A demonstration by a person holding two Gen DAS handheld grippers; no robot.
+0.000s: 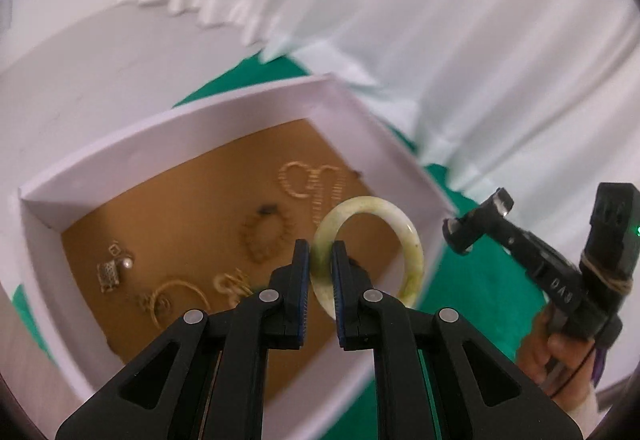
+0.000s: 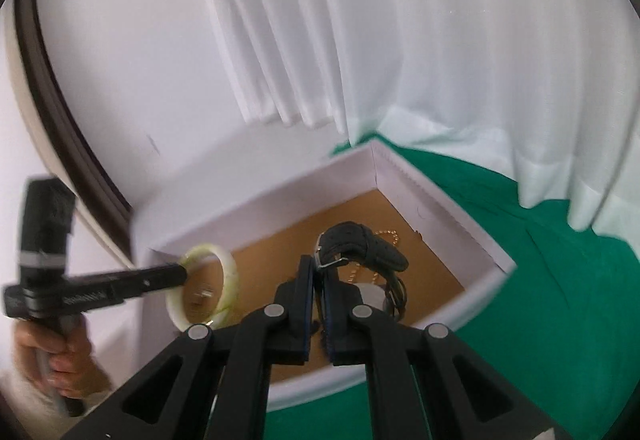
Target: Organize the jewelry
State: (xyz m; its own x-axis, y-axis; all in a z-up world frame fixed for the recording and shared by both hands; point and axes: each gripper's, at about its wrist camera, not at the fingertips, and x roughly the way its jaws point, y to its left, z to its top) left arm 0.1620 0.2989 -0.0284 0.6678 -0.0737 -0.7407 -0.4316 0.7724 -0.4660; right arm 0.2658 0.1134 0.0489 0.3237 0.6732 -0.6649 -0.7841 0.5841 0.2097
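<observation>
Both sets of jaws clamped tight, each on its own piece. Left gripper (image 1: pixel 321 268) pinching the near-left arc of a pale green jade bangle (image 1: pixel 370 252), band squeezed between the two blue-edged pads, rest of the ring standing out ahead and to the right of the fingertips, raised above the box floor. Right gripper (image 2: pixel 319 280) nipped onto the strap of a black wristwatch (image 2: pixel 360 246) near its silver buckle, strap looping up and right past the fingertips, watch body hanging beyond the right pad.

Beneath both, a white box (image 1: pixel 224 115) with a brown floor, sitting on green cloth (image 1: pixel 472 280); white curtain (image 1: pixel 440 19) draped behind.

Scattered on the box floor, well ahead and left of the left jaws: coiled gold chain (image 1: pixel 316 183), dark beaded bracelet (image 1: pixel 266 236), gold hoop piece (image 1: pixel 176 296), small silver earrings with a pearl (image 1: pixel 114 268). More gold chain (image 2: pixel 390 236) seen behind the watch in the right view.

Hand (image 1: pixel 560 364) wrapped round the right gripper's handle at the far right of the left view; other hand (image 2: pixel 52 356) likewise at lower left of the right view.
</observation>
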